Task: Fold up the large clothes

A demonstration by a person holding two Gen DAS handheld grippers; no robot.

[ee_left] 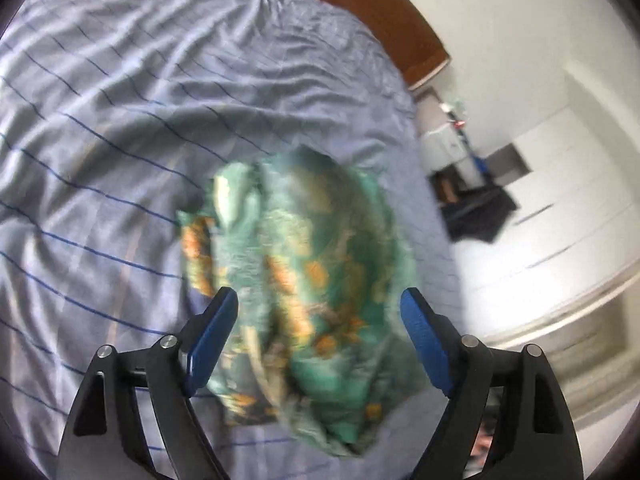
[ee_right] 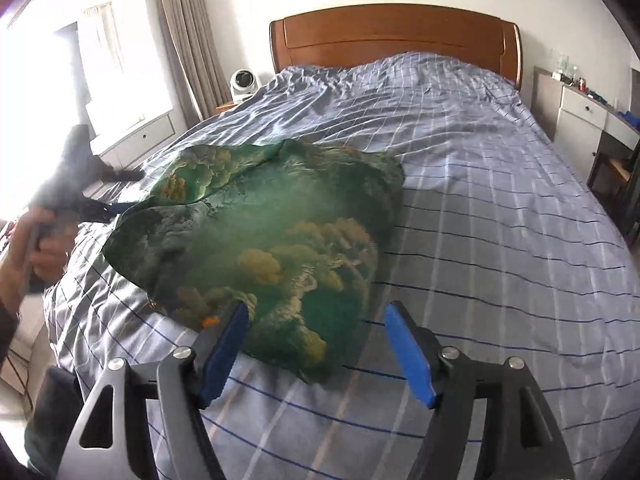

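The green printed garment is laid bunched on the bed. It is judged light, soft and slippery; an edge or corner should be pinched. Left gripper and right gripper fingers are spread wide, nothing held.

The green patterned cloth lies bunched on the near left part of the bed, a soft heap in the way there. To its right and on the far side, the striped bedcover is open up to the wooden headboard. The left hand-held gripper sits just at the cloth's left edge, crowding that side.
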